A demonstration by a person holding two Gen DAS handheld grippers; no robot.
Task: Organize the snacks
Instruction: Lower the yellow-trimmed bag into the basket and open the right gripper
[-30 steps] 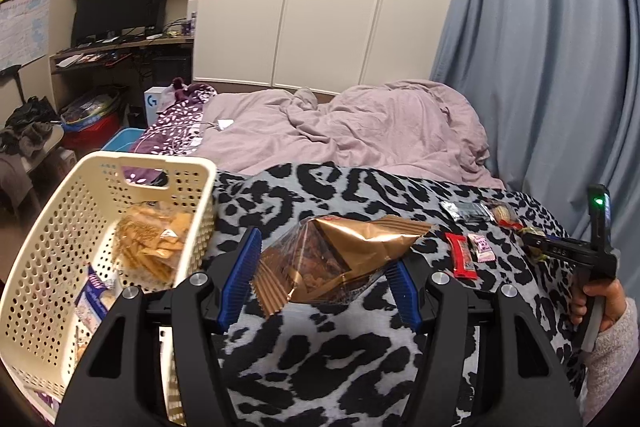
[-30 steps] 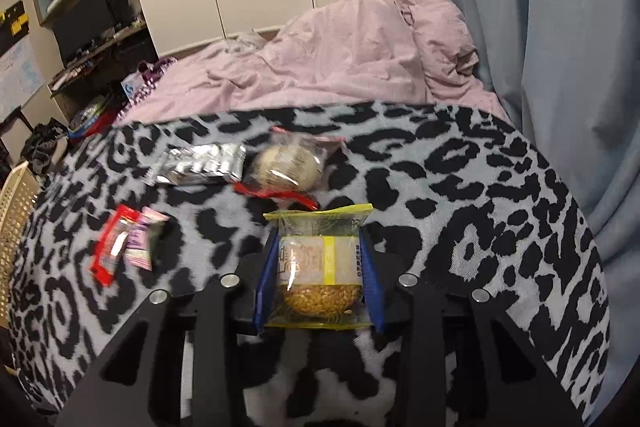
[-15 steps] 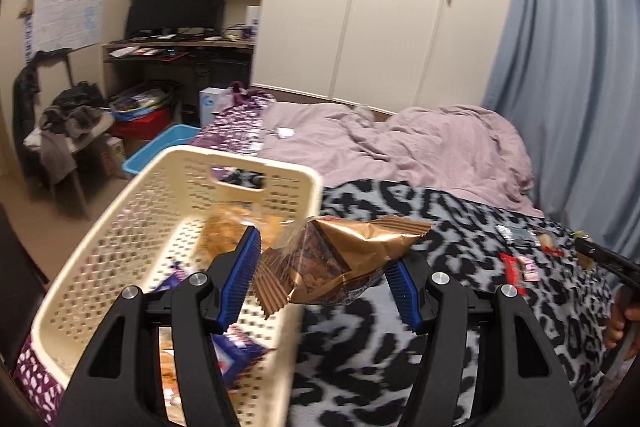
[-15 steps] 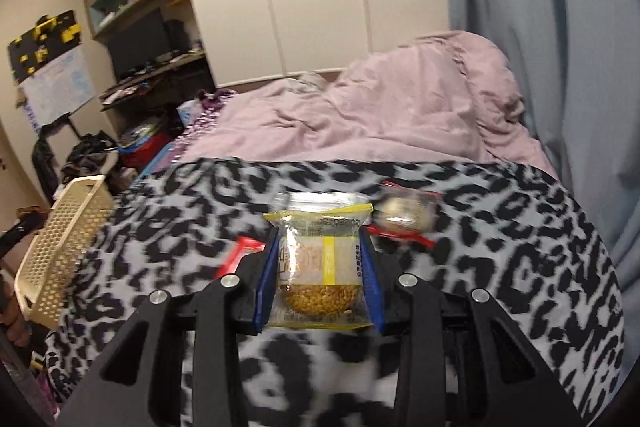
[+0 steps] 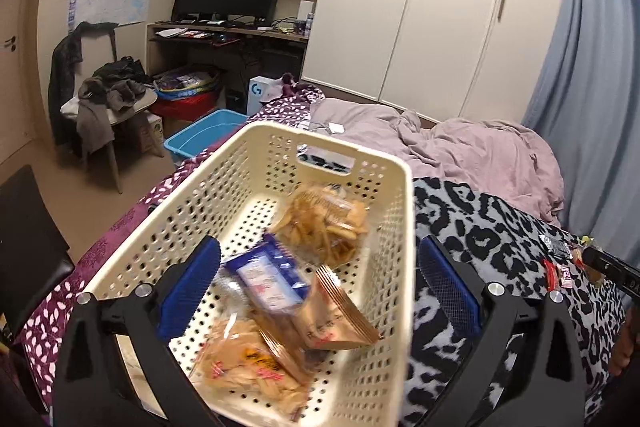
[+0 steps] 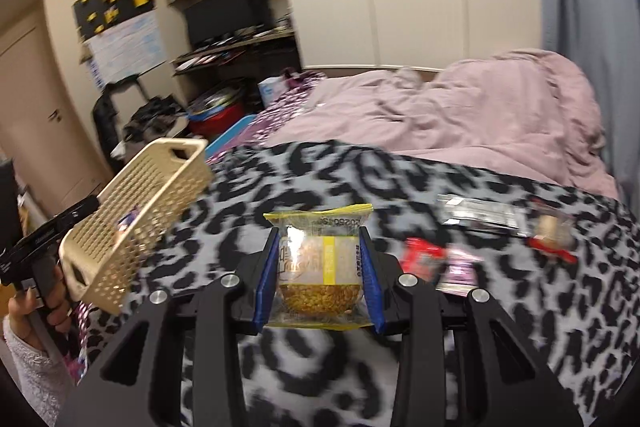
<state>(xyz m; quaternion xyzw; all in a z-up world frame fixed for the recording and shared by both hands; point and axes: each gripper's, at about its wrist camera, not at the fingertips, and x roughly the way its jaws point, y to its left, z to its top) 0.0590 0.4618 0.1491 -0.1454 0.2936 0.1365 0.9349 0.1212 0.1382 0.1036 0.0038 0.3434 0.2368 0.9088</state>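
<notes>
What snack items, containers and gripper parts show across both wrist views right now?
basket: one, cream, perforated, at the blanket's left edge
snack bags in basket: four; chips, blue packet, copper bag, crackers
yellow-edged snack pack: one, between the right gripper's pads
loose snacks on blanket: silver pack, red packet, pink packet, round cake in clear wrap
leopard blanket: one, grey-black, on the bed
left gripper: open over basket
right gripper: shut on pack
</notes>
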